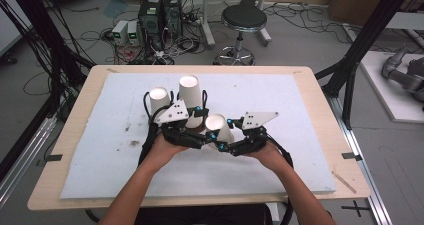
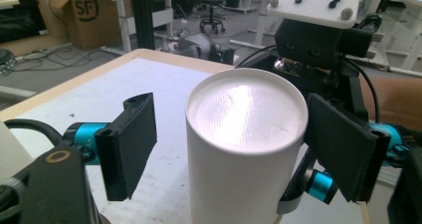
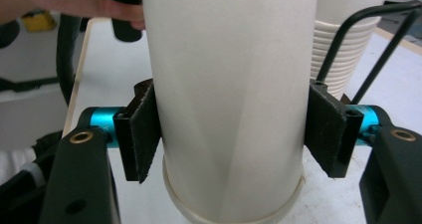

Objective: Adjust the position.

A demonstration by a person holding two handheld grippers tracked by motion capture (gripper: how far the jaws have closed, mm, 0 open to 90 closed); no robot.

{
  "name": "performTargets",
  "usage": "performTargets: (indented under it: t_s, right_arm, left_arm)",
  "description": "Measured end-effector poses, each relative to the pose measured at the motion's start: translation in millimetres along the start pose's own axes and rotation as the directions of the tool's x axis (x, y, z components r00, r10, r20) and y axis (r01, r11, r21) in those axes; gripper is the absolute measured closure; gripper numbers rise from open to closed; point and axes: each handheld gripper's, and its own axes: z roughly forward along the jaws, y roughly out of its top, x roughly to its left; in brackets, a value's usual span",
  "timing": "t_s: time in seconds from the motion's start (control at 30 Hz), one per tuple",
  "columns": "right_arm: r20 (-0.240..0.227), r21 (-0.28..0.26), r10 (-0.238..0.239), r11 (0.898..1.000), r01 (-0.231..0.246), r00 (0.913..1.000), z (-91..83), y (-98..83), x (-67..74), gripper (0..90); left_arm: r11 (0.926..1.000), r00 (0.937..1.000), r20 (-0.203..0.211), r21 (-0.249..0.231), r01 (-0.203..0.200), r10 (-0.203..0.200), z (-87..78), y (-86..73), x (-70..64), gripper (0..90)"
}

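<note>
Here, table [image 1: 60, 185]: wooden top with a pale blue-white mat [image 1: 100, 165] over most of it.
Cups: three white paper cups, all upside down on the mat, base up.
Front cup [image 1: 218, 127]: between the two claws, near mat centre; slightly tilted in the high view.
Tall cup [image 1: 190, 97]: behind the left claw; ribbed rims in the right gripper view show it is a stack.
Left cup [image 1: 159, 99]: just beside the tall cup, on its left.
Right claw [image 3: 234, 132]: both pads pressed on the front cup's wall, one each side, low on the cup, near its rim; shut on it.
Left claw [image 2: 239, 144]: jaws wide apart, straddling the front cup; a gap shows on the left pad [image 2: 132, 144] side, the other pad is close to the wall, contact unclear.
Hands: left hand [image 1: 165, 147] and right hand [image 1: 267, 152] each hold a gripper from the near side.
Background: floor with cables, a stool [image 1: 243, 20], electronics boxes [image 1: 160, 12].
</note>
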Motion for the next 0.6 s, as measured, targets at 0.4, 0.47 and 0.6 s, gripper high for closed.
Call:
performTargets:
  t_s: [0.4, 0.47, 0.6]
  right_arm:
    - [-0.125, 0.029, -0.043, 0.998, 0.047, 0.9912, 9.8, 7.0, 1.3, 32.0]
    - [-0.133, 0.030, -0.044, 0.998, 0.049, 0.9901, 9.1, 6.9, 1.9, 32.5]
    - [-0.137, 0.025, -0.058, 0.998, 0.061, 0.9889, 8.6, 6.7, 3.1, 28.6]
  left_arm:
    - [0.9989, 0.9948, 0.101, 0.047, 0.000, -0.005, 6.2, -1.1, 1.7, 21.8]
    - [0.9989, 0.9896, 0.143, 0.045, -0.010, 0.004, 5.4, -1.2, 1.2, 29.1]
    - [0.9989, 0.9872, 0.157, 0.035, -0.032, 0.026, 2.4, -0.6, -0.2, 35.3]
